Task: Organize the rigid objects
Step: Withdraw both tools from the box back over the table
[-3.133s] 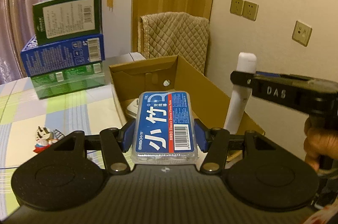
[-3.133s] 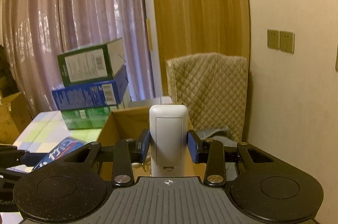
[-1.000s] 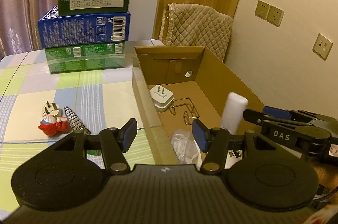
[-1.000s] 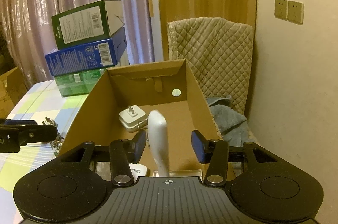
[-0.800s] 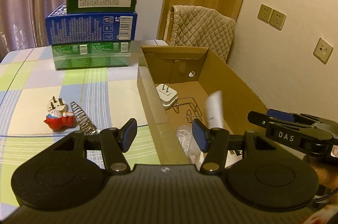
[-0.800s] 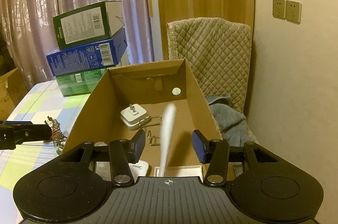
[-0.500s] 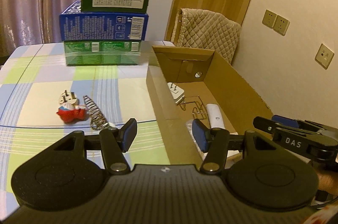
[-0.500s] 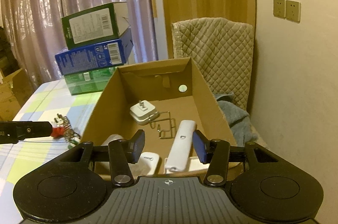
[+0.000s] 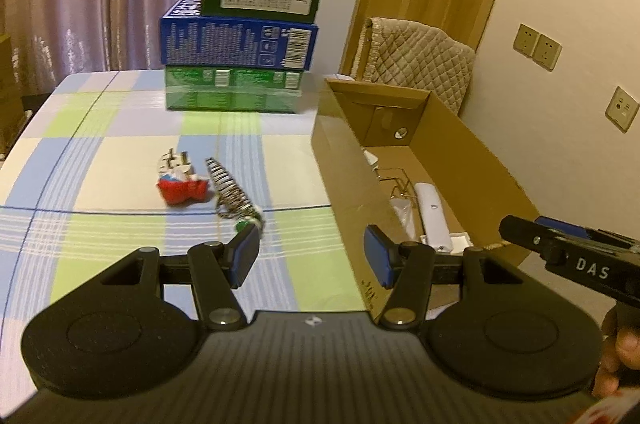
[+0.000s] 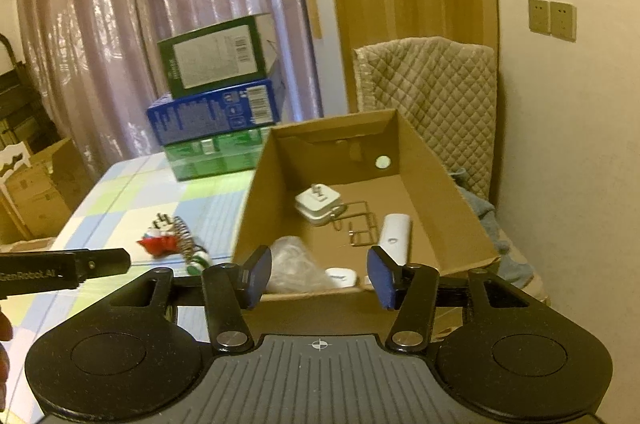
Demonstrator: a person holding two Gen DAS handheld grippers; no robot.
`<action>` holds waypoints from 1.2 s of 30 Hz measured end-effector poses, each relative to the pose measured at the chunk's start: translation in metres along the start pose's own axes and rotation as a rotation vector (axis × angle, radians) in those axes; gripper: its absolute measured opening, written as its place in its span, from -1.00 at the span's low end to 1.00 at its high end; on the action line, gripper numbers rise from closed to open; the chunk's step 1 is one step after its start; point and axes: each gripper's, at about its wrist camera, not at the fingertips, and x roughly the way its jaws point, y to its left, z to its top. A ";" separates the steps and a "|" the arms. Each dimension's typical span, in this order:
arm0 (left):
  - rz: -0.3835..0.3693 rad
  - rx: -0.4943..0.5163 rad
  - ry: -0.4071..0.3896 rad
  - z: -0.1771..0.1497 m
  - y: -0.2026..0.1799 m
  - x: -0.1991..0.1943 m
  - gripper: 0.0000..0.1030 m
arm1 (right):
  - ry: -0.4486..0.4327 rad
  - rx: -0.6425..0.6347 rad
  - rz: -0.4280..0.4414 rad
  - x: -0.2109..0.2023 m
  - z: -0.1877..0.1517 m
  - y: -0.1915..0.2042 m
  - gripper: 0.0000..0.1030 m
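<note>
On the checked tablecloth [image 9: 120,159] beside the cardboard box [image 9: 344,179], two loose items lie touching: a red-and-white plug [image 9: 180,183] and a wire spring [image 9: 230,189]; judged from the task, they are what is left to gather. Left gripper [image 9: 312,256]: jaws apart, nothing between the blue pads, aimed across the cloth with the spring just beyond its left fingertip, a fitting stance for reaching those items. Right gripper [image 10: 318,274]: jaws apart and empty; they have just been opening, and nothing is between them. It hangs at the near wall of the box, where a drop would land inside.

Right wrist view shows the box floor: a white charger [image 10: 318,203] at the far end, a wire rack [image 10: 360,224] touching it, a white remote [image 10: 394,238] lying flat, a crumpled clear bag [image 10: 294,264] near the front wall (a small white piece beside it is too cut off to name). Left wrist view hides most of this behind the box wall, yet alone gives the plug and spring unobstructed. Both views show stacked cartons [image 9: 240,39] at the far table edge.
</note>
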 end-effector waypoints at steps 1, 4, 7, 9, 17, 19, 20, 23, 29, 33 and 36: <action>0.004 -0.002 0.000 -0.002 0.003 -0.003 0.03 | -0.001 -0.003 0.005 -0.001 -0.001 0.004 -0.01; 0.016 -0.009 -0.003 -0.006 0.012 -0.011 0.04 | 0.000 -0.008 0.023 -0.006 -0.004 0.014 0.01; 0.035 -0.015 -0.006 -0.012 0.023 -0.019 0.07 | -0.001 -0.020 0.041 -0.010 -0.007 0.025 0.03; 0.047 -0.024 -0.004 -0.015 0.032 -0.023 0.10 | 0.001 -0.028 0.052 -0.011 -0.010 0.031 0.04; 0.096 -0.049 -0.004 -0.022 0.064 -0.035 0.11 | 0.018 -0.053 0.089 -0.008 -0.017 0.055 0.08; 0.105 -0.052 -0.003 -0.024 0.069 -0.037 0.11 | 0.022 -0.060 0.099 -0.006 -0.018 0.060 0.08; 0.108 -0.054 -0.003 -0.024 0.072 -0.038 0.11 | 0.025 -0.063 0.102 -0.006 -0.020 0.063 0.08; 0.117 -0.061 0.000 -0.025 0.079 -0.038 0.12 | 0.032 -0.078 0.114 -0.003 -0.022 0.070 0.09; 0.125 -0.064 0.002 -0.027 0.089 -0.037 0.13 | 0.047 -0.102 0.134 0.005 -0.027 0.082 0.10; 0.129 -0.063 0.006 -0.026 0.098 -0.035 0.14 | 0.056 -0.114 0.143 0.013 -0.029 0.089 0.11; 0.135 -0.051 0.006 -0.024 0.103 -0.033 0.15 | 0.065 -0.117 0.148 0.019 -0.031 0.094 0.11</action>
